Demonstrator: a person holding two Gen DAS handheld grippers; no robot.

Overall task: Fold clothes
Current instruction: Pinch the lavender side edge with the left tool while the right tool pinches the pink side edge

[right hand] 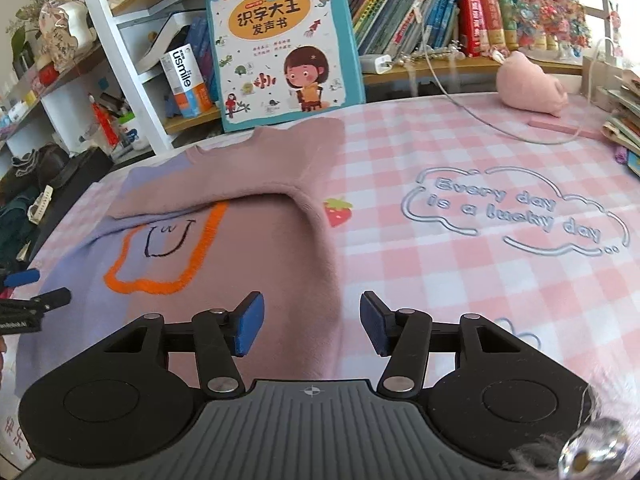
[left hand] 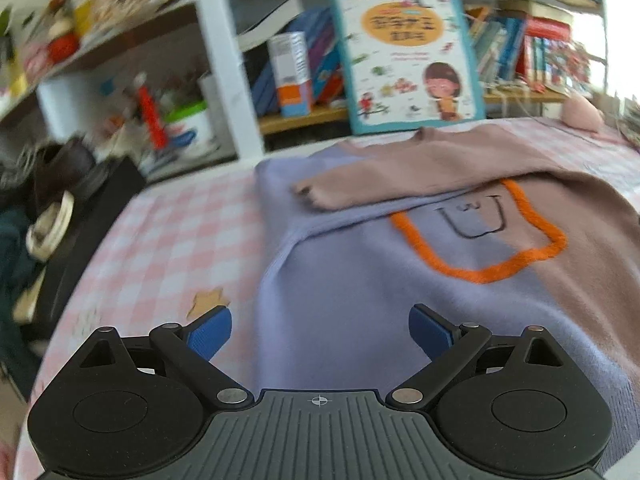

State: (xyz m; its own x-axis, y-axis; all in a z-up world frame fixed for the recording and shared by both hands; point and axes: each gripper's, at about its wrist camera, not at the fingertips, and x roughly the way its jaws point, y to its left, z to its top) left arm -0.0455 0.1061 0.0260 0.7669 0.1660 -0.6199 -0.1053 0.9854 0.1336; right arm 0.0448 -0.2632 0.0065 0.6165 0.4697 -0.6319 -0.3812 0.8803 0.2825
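A sweater (left hand: 360,280), half lilac and half dusty pink, lies flat on the pink checked cloth (left hand: 168,240). It bears an orange outline (left hand: 480,272) around a drawn smile. One pink sleeve (left hand: 380,188) is folded across the chest. My left gripper (left hand: 320,336) hangs open above the lilac lower part, nothing between its blue pads. In the right wrist view the same sweater (right hand: 248,248) fills the left half. My right gripper (right hand: 312,328) stands open over its pink right edge near the hem. The left gripper's fingertips (right hand: 24,278) show at the far left edge.
A large picture book (right hand: 280,44) leans on the shelf behind the sweater's collar. A pink plush toy (right hand: 532,84) and a thin cable (right hand: 480,120) lie at the back right, a book stack (right hand: 624,120) at the right edge. A dark bag (left hand: 60,208) sits off the table's left side.
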